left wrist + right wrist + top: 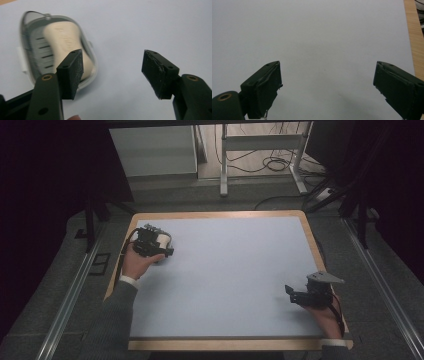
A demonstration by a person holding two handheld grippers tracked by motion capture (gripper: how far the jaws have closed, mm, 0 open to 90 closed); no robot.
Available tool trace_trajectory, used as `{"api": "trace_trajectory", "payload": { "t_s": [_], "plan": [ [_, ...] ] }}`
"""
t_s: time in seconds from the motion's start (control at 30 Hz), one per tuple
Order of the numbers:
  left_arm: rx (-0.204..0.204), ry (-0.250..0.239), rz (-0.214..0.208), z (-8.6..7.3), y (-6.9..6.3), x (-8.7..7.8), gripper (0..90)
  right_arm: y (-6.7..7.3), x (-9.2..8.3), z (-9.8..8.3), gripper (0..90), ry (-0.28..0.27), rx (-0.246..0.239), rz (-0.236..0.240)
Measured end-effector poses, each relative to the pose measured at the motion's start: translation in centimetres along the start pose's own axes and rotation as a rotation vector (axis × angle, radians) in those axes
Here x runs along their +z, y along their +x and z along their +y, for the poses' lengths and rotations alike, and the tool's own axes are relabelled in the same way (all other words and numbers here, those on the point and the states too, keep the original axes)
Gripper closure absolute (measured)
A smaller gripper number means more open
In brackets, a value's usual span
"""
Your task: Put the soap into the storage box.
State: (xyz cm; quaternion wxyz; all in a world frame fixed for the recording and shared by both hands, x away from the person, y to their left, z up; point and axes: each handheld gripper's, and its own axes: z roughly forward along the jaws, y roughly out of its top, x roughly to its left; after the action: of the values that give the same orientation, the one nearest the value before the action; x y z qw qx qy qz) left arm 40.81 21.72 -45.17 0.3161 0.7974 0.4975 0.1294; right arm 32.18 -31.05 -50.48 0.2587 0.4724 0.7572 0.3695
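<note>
Left gripper [112, 72] jaws apart, empty, beside soap dish [32, 50].

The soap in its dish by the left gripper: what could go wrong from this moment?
1. The left gripper is open, and one pad is in front of the soap dish; a sideways move might push the dish.
2. The soap lies loose in the dish, so a knock could slide it out.
3. The dish sits near the table's wooden edge and might go over.
</note>
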Motion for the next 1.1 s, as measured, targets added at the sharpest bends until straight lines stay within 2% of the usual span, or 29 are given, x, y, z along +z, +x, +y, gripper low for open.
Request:
{"api": "trace_trajectory", "payload": {
  "t_s": [0.23,0.3,0.4,0.5,0.57,0.63,0.7,0.8,0.9,0.97,1.03,1.1],
  "plan": [
    [0.052,-0.026,-0.052,-3.1,-1.9,-0.4,33.1,0.3,0.1,0.2,7.8,-0.001,-0.009,0.004],
    [0.063,-0.062,-0.066,-4.0,-2.4,-0.5,33.1,0.3,0.3,0.3,7.8,0.000,-0.011,0.006],
    [0.070,-0.087,-0.094,-5.4,-3.0,-0.5,33.2,0.5,0.5,0.4,7.8,0.003,-0.018,0.010],
    [0.079,-0.095,-0.122,-6.7,-3.4,-0.5,32.8,0.5,0.5,0.4,7.8,0.007,-0.020,0.010],
    [0.090,-0.081,-0.115,-7.6,-3.8,-0.4,32.5,0.5,0.6,0.5,7.8,0.004,-0.020,0.012],
    [0.091,-0.074,-0.123,-8.4,-4.2,-0.4,31.7,0.6,0.6,0.6,7.8,0.003,-0.020,0.013],
    [0.081,-0.072,-0.150,-9.3,-4.5,-0.2,31.0,0.6,0.6,0.6,7.8,0.004,-0.027,0.014],
    [0.083,-0.072,-0.142,-10.3,-4.9,-0.2,30.8,0.6,0.6,0.5,7.8,0.004,-0.022,0.015],
    [0.065,-0.073,-0.167,-11.3,-5.0,0.0,30.5,0.5,0.5,0.5,7.8,0.000,-0.019,0.013],
    [0.070,-0.044,-0.169,-11.4,-5.0,0.2,30.3,0.4,0.4,0.5,7.8,-0.001,-0.017,0.013],
    [0.068,-0.052,-0.147,-11.4,-4.8,0.2,30.2,0.3,0.4,0.5,7.8,-0.002,-0.015,0.009],
    [0.056,-0.063,-0.163,-11.4,-4.7,0.1,30.1,0.2,0.3,0.5,7.8,-0.005,-0.013,0.009]
  ]
}}
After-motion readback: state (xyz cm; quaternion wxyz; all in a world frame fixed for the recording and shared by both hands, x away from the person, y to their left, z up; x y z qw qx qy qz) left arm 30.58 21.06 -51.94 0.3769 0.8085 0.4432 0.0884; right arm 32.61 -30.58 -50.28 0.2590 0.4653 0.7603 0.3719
